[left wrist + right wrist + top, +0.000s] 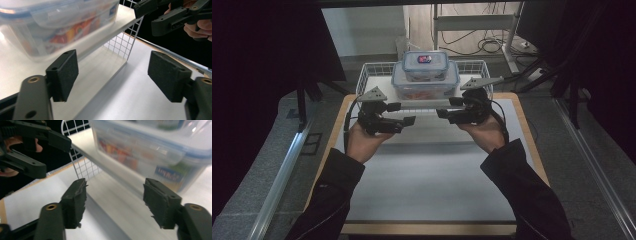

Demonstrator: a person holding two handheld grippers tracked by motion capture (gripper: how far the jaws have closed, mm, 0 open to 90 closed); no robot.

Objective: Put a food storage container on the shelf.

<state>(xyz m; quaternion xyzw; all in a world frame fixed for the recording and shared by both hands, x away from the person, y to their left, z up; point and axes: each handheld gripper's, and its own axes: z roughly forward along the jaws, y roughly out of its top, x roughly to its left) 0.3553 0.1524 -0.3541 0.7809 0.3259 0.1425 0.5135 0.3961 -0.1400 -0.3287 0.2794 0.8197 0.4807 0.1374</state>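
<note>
Two clear lidded boxes are stacked in a white wire basket (368, 75) at the table's far edge: a small one (425, 65) on a larger one (424, 85) that holds colourful packets. Both grippers hover just in front of the basket, pointing inward at each other. My left gripper (402, 113) is open with nothing between its pads. My right gripper (448, 107) is open and empty too. In the left gripper view the open jaws (112, 75) frame the basket's front, with the large box (50, 25) at upper left. The right gripper view has its jaws (115, 200) below the same box (150, 152).
A white mat (432, 180) covers the wooden table toward the person. Black curtains hang at both sides. Behind the basket, a desk frame (512, 35) and loose cables (487, 45) are on the floor. Metal rails (287, 170) run along the floor on each side.
</note>
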